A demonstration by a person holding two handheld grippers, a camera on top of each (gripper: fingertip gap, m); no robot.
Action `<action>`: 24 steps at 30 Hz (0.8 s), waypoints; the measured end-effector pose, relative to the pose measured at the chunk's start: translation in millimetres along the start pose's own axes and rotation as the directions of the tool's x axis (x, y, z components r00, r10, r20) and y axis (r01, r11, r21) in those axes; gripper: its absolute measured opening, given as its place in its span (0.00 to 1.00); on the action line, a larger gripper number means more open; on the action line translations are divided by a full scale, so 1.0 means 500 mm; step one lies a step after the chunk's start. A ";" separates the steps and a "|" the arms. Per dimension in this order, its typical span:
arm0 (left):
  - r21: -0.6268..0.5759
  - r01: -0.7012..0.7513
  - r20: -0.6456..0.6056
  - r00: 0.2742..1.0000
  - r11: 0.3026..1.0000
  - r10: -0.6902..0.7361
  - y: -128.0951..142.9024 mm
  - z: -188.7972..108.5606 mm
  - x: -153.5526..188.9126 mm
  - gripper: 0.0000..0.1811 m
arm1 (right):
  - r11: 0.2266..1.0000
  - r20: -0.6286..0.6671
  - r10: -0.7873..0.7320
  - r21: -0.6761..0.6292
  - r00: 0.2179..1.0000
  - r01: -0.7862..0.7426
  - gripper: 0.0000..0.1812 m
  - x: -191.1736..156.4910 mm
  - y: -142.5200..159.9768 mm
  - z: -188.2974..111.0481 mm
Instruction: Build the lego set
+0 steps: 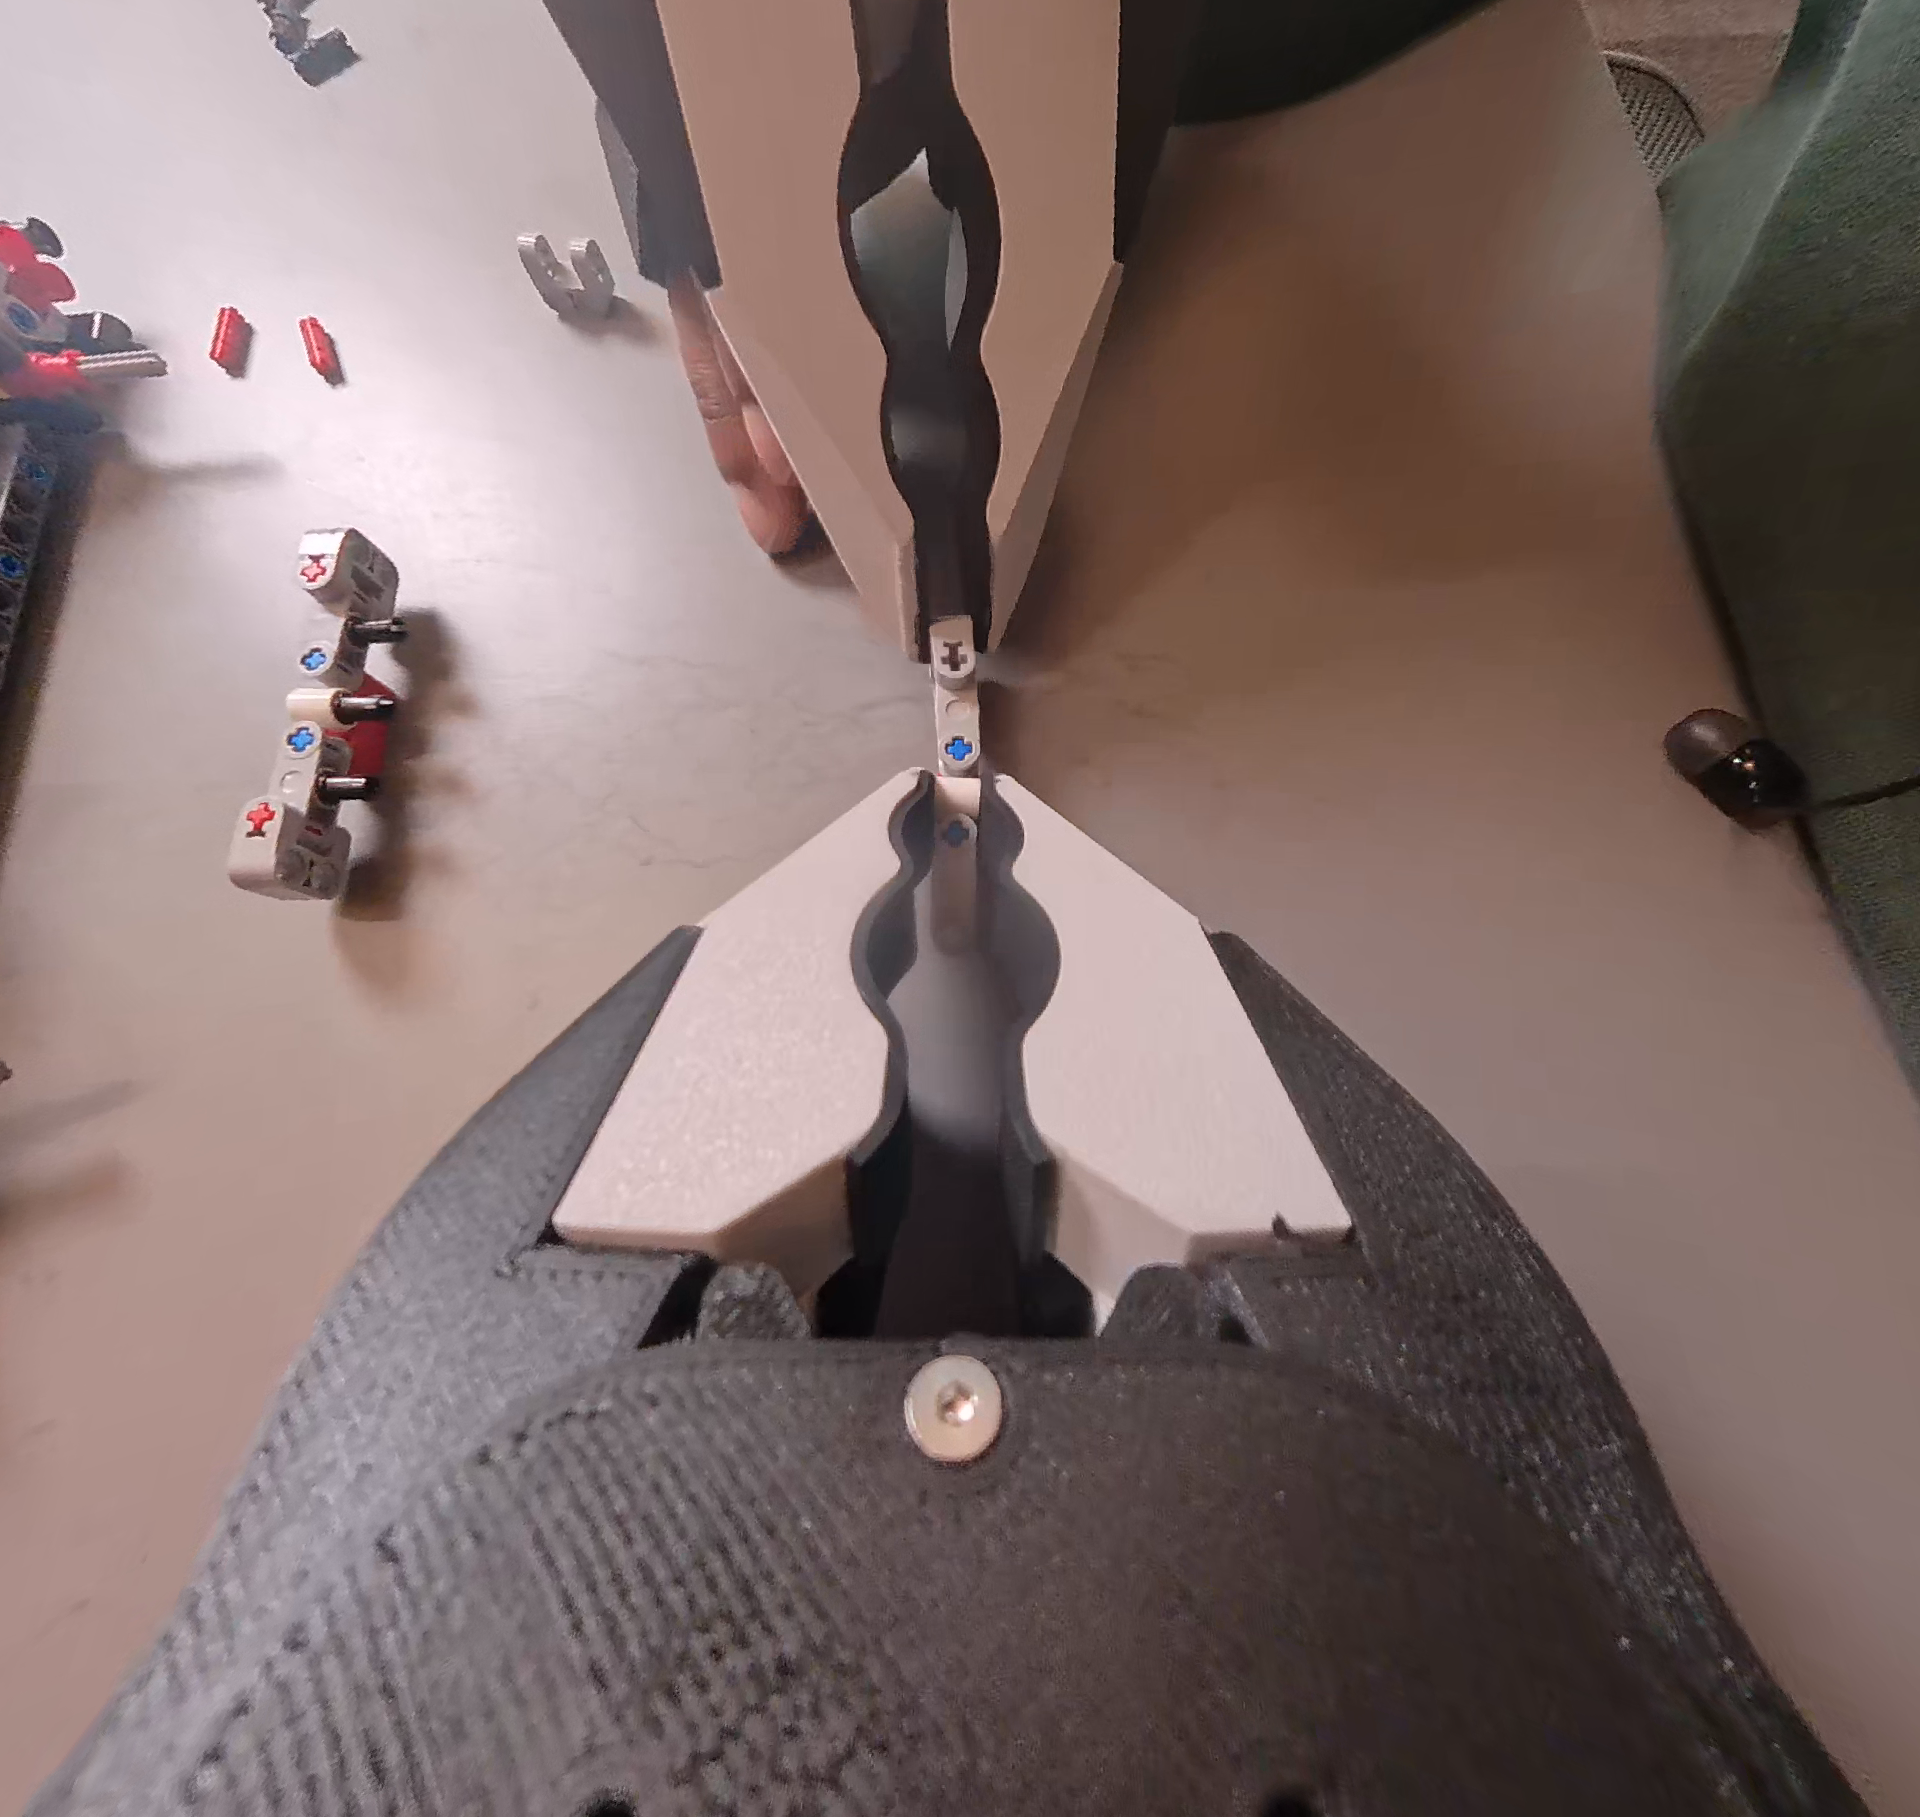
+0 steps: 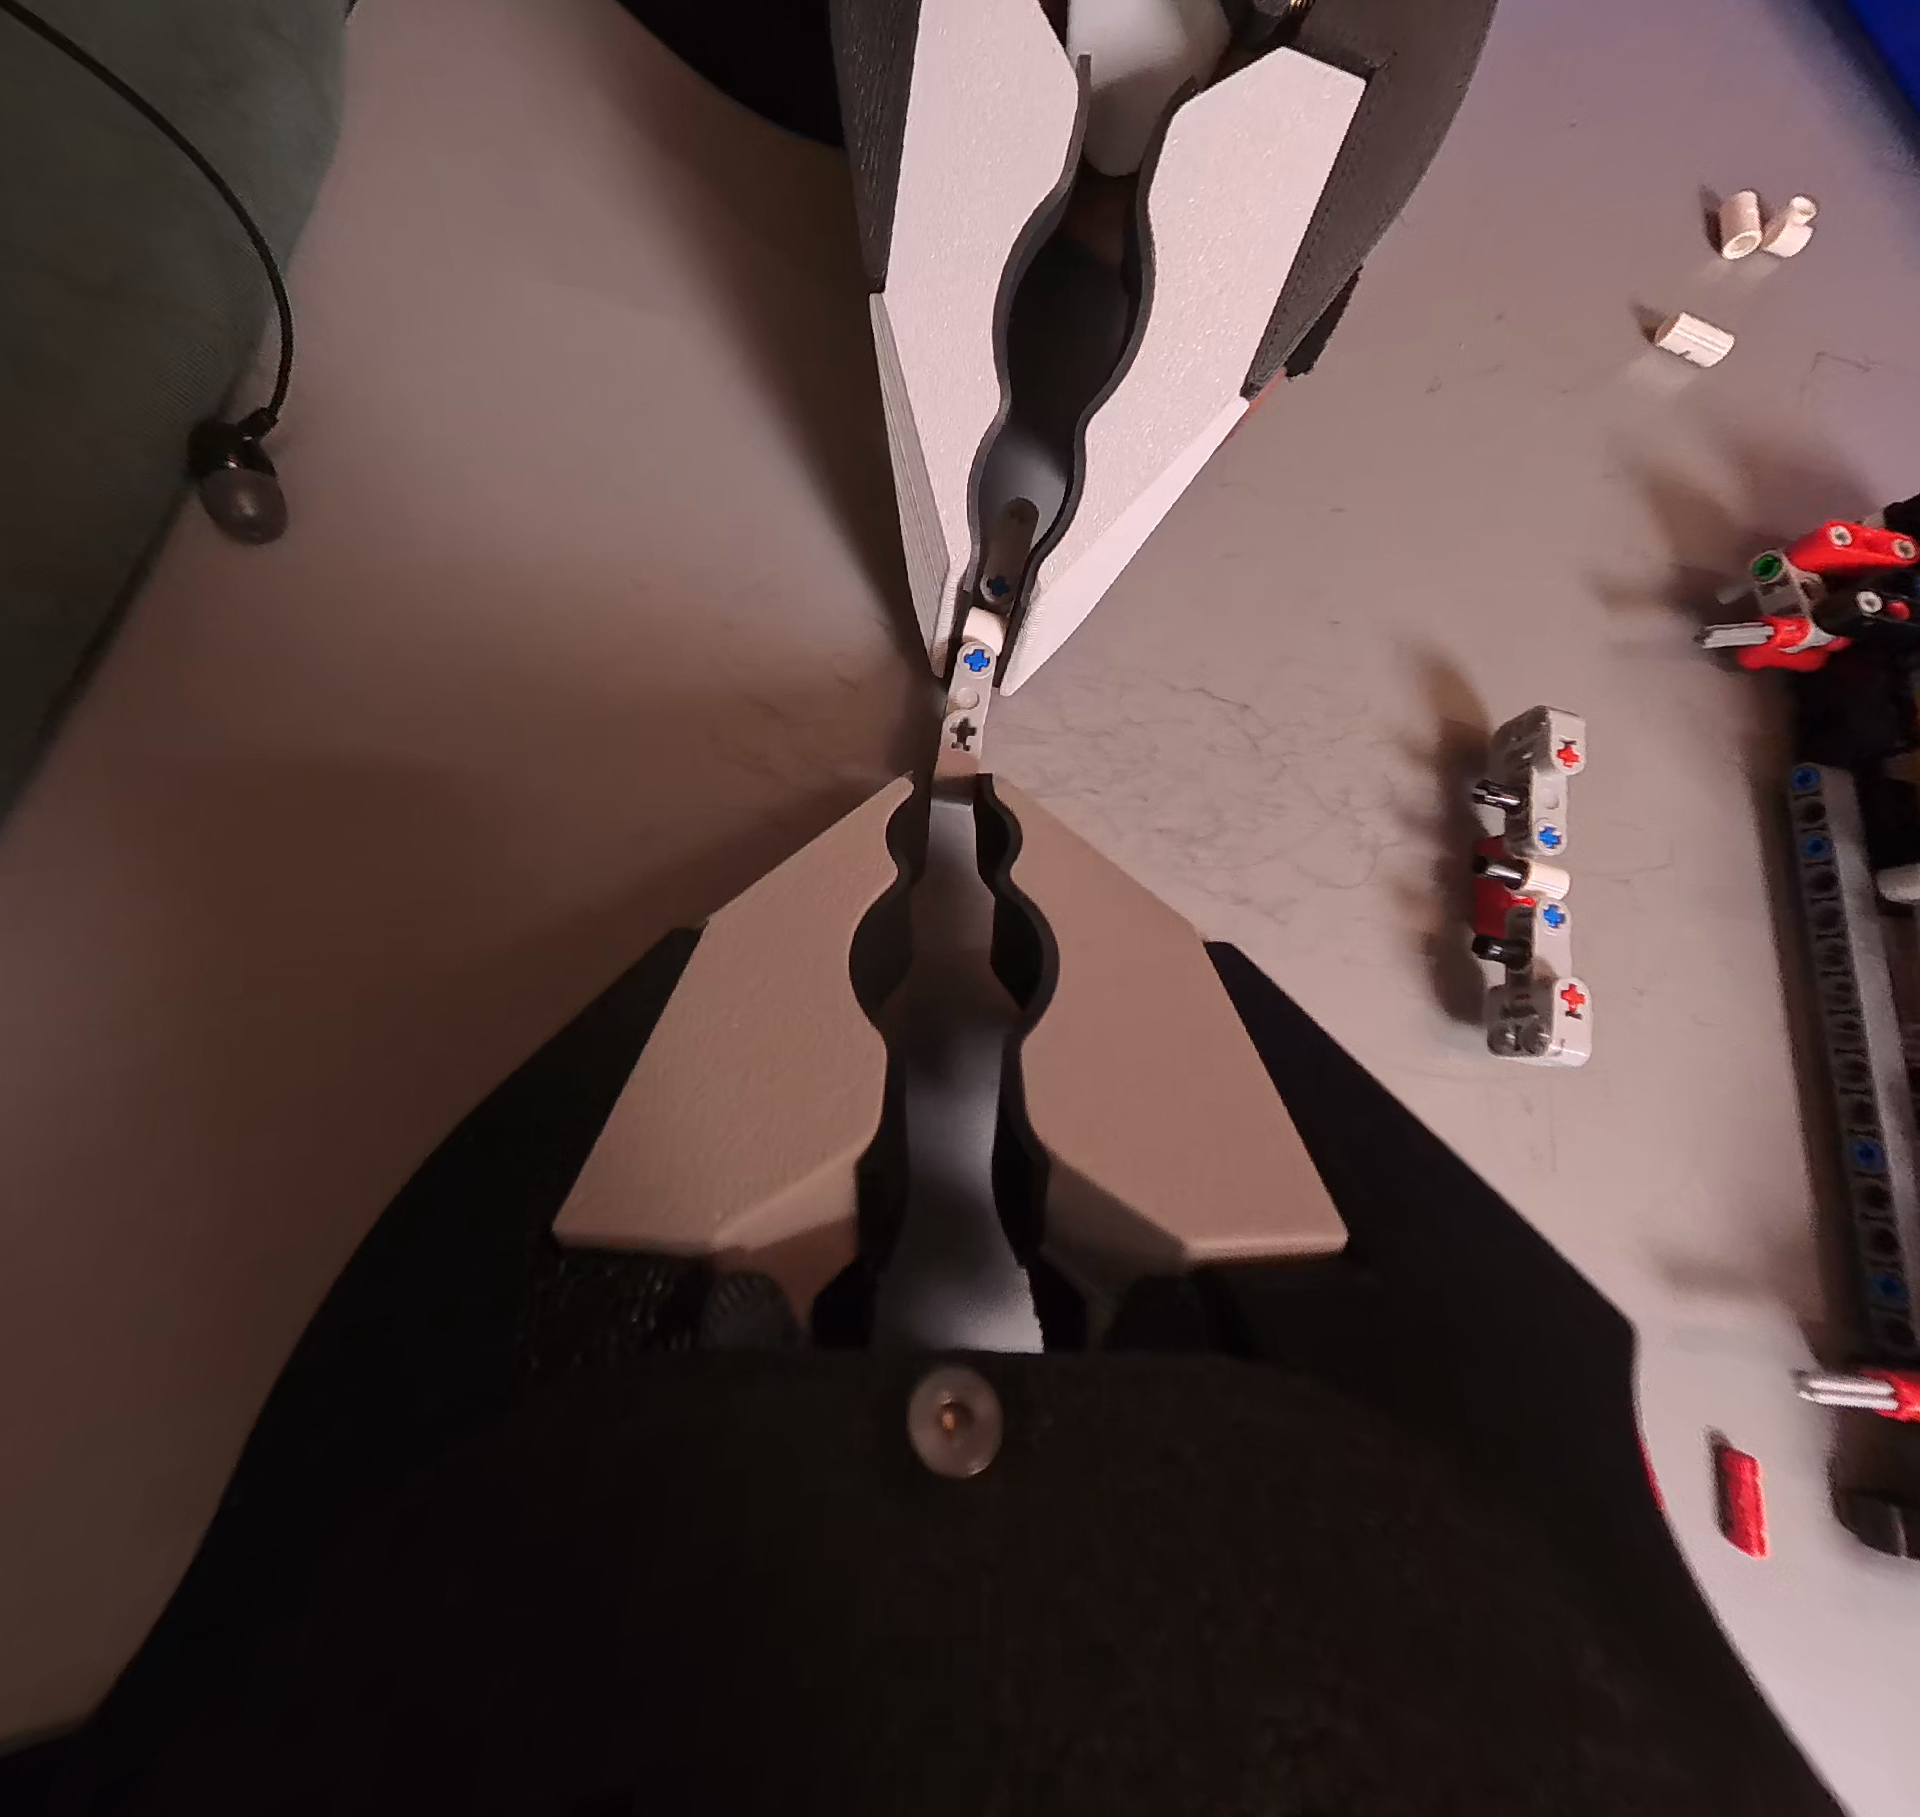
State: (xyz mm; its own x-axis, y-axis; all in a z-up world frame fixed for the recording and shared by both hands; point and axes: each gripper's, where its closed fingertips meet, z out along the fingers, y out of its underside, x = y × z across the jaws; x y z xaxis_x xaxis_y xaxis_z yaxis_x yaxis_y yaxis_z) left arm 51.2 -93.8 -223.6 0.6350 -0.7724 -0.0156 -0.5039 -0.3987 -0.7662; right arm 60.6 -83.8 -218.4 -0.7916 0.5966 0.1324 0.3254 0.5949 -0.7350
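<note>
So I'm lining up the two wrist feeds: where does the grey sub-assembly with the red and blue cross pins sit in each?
Left wrist view: the grey sub-assembly lies on the table at middle left, left of both grippers.
Right wrist view: it lies at middle right, beside the long dark studded beam.
Shared landmark: the small grey beam at picture centre, gripped between the two sets of fingers.

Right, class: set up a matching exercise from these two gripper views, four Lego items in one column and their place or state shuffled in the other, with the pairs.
Items:
1. grey beam
2. two red pieces
3. grey assembly with black pins
4. long perforated beam

Places or states:
A. lying flat near the right edge of the right wrist view
B. held between both grippers' tips
C. loose on the table, side by side
D. resting alone on the table, unheld

Pairs: 1-B, 2-C, 3-D, 4-A
</note>
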 end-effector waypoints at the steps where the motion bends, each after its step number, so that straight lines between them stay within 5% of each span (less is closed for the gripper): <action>1: 0.000 0.000 -0.002 1.000 1.000 0.000 0.000 0.000 0.000 0.03 | 1.000 0.001 0.005 -0.001 1.000 -0.005 0.04 0.000 0.001 0.001; 24: -0.003 0.004 -0.010 1.000 1.000 -0.004 0.003 -0.001 0.002 0.03 | 0.999 0.007 0.030 0.016 1.000 -0.030 0.04 0.002 -0.003 0.001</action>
State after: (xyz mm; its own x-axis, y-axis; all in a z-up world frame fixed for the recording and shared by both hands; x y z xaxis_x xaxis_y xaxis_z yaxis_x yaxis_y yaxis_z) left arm 50.8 -95.7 -224.5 0.6312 -0.7756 -0.0060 -0.5032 -0.4035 -0.7642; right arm 59.1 -84.5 -217.5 -0.7853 0.6101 0.1055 0.3404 0.5678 -0.7495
